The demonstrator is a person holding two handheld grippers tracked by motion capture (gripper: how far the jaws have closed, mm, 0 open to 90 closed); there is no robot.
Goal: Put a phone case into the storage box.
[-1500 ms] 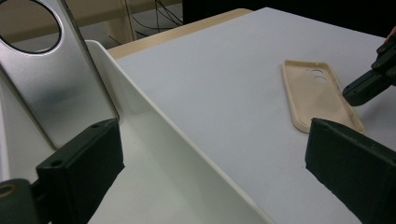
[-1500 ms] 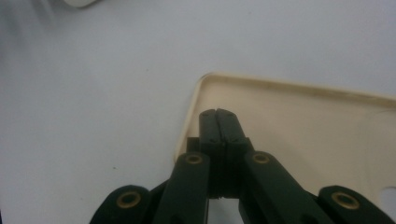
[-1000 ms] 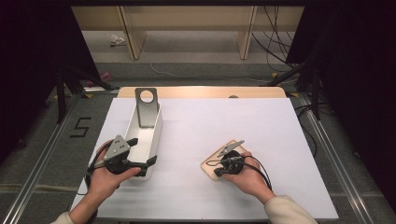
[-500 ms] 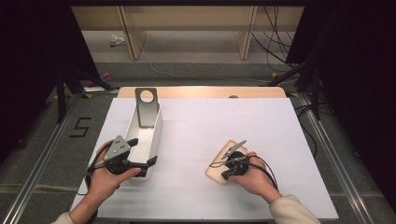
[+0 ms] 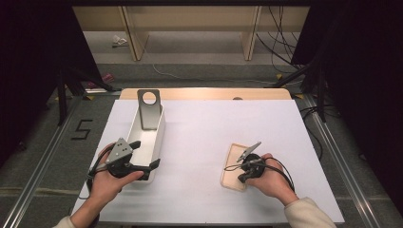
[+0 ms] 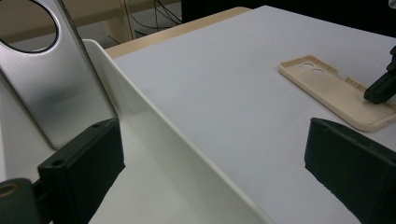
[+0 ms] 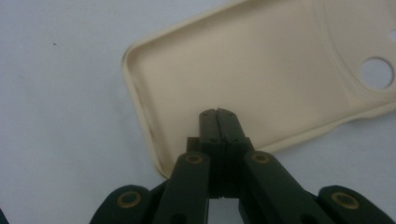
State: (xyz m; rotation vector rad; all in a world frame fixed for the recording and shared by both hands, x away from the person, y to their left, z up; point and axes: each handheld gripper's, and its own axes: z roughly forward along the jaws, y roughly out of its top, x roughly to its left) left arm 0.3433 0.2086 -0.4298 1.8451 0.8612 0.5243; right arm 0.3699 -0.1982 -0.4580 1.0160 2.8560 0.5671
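— Fingers of the left gripper (image 5: pixel 145 158): how do they stand?

— Wide apart, holding nothing. One finger (image 6: pixel 84 163) hangs inside the white tray (image 5: pixel 159 130), the other (image 6: pixel 350 163) outside over the white surface (image 5: pixel 214 123), so the tray's long wall runs between them. The tray lies along the surface's left edge, and a grey metal stand (image 5: pixel 149 108) with a round hole rises at its far end.

— And to the right of that?

— A beige phone case (image 5: pixel 232 166) lies flat, hollow side up, on the near half of the surface, right of its middle and well apart from the tray.

— The right gripper (image 5: pixel 240 179)?

— Its fingers are pressed fully together with nothing between them. In the right gripper view the tips (image 7: pixel 218 116) sit over the hollow of the case (image 7: pixel 261 70), near one long wall; I cannot tell whether they touch it.
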